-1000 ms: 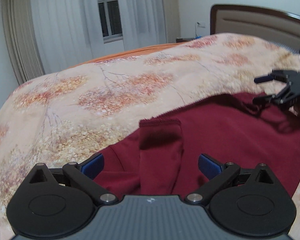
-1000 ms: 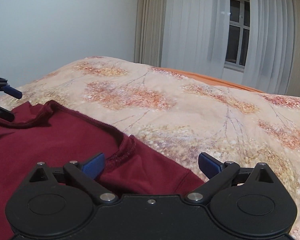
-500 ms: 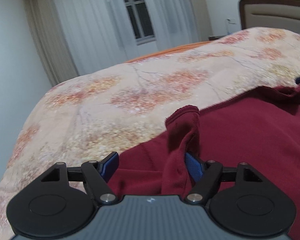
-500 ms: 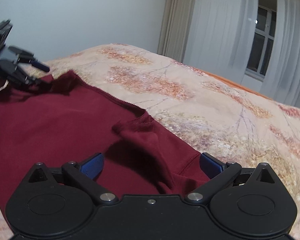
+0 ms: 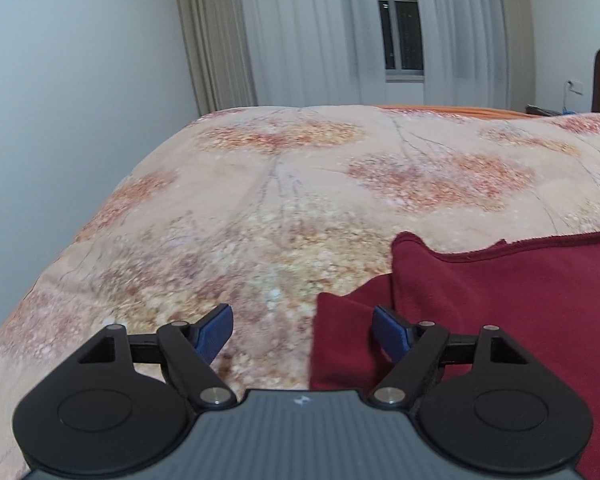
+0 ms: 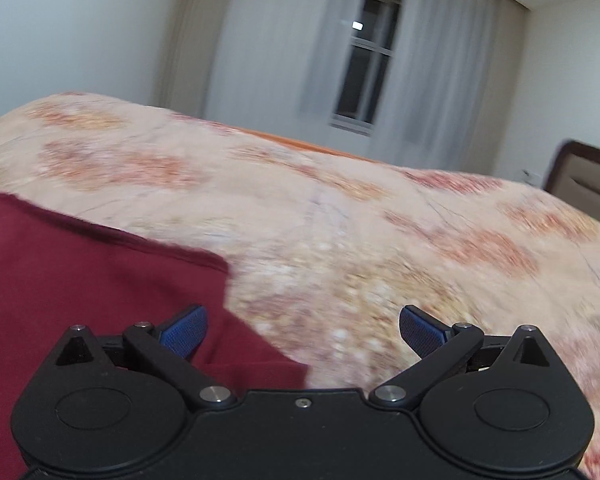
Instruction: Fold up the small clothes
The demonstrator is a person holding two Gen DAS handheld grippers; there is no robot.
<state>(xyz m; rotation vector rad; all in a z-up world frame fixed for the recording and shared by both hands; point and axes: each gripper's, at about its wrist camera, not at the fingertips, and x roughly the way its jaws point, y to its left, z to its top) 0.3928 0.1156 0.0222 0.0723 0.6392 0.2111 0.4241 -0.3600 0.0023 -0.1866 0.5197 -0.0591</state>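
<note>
A dark red garment point(image 5: 499, 300) lies spread on the bed, filling the lower right of the left wrist view; a folded flap of it reaches between the fingers. My left gripper point(image 5: 303, 330) is open and empty, its right blue pad point(image 5: 387, 332) over the cloth's left edge. In the right wrist view the same garment point(image 6: 80, 280) fills the lower left. My right gripper point(image 6: 303, 330) is open and empty over the garment's right edge, its left pad point(image 6: 184, 330) above the cloth.
The floral peach bedspread point(image 5: 300, 200) covers the bed. Curtains and a window point(image 5: 399, 32) stand behind. A wooden headboard point(image 6: 583, 176) is at the right. The bed's left edge drops off near the wall point(image 5: 60, 120).
My left gripper let go of the sleeve fold and opened wider, swinging left. My right gripper swung right, off the garment's middle toward its edge. The other gripper has left both views.
</note>
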